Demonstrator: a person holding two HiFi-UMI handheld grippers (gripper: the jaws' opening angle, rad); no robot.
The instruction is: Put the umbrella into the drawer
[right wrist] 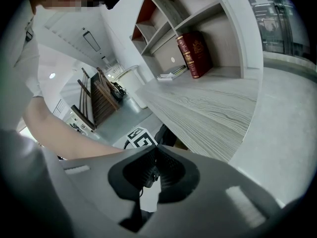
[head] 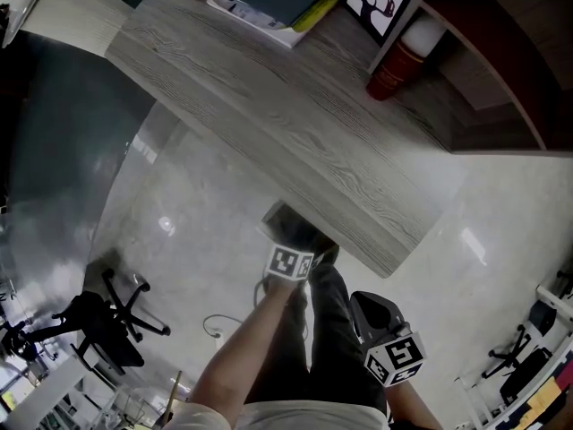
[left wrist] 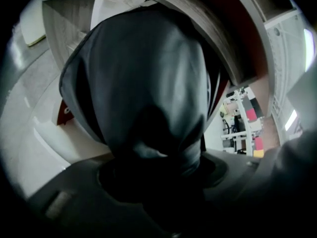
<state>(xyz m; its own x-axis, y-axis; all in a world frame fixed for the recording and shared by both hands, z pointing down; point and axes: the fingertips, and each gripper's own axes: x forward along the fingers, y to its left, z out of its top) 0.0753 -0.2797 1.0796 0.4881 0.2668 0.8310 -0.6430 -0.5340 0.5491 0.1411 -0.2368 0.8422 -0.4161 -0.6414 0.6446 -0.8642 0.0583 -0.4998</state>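
— Which step is being worked on?
— The carry, it is judged. The umbrella [left wrist: 148,83], folded in its grey cover, is clenched in the left gripper [head: 298,238] and held in the air at the near edge of the bench [head: 295,133]. Nothing has been stowed yet.
— And the right gripper [right wrist: 156,148]?
— It is held low on the right, beside the person's leg. Its fingers [right wrist: 172,170] are pressed together with nothing between them.
— What is called for next?
— A drawer must be found and opened. None can be picked out with certainty in any view. Pale wooden panels are seen beyond the umbrella, under the bench, but no front or handle can be told. The free right gripper would probably be needed for the pull before the umbrella is laid in lengthwise.
— What is kept in the containers?
— A stack of books [head: 269,3] is laid at the far side of the bench. Farther right, a red can [head: 394,65] is stood against the upright of the shelf [right wrist: 233,38]. In one compartment a red book [right wrist: 194,53] is stood upright beside a small pile of papers [right wrist: 171,75].
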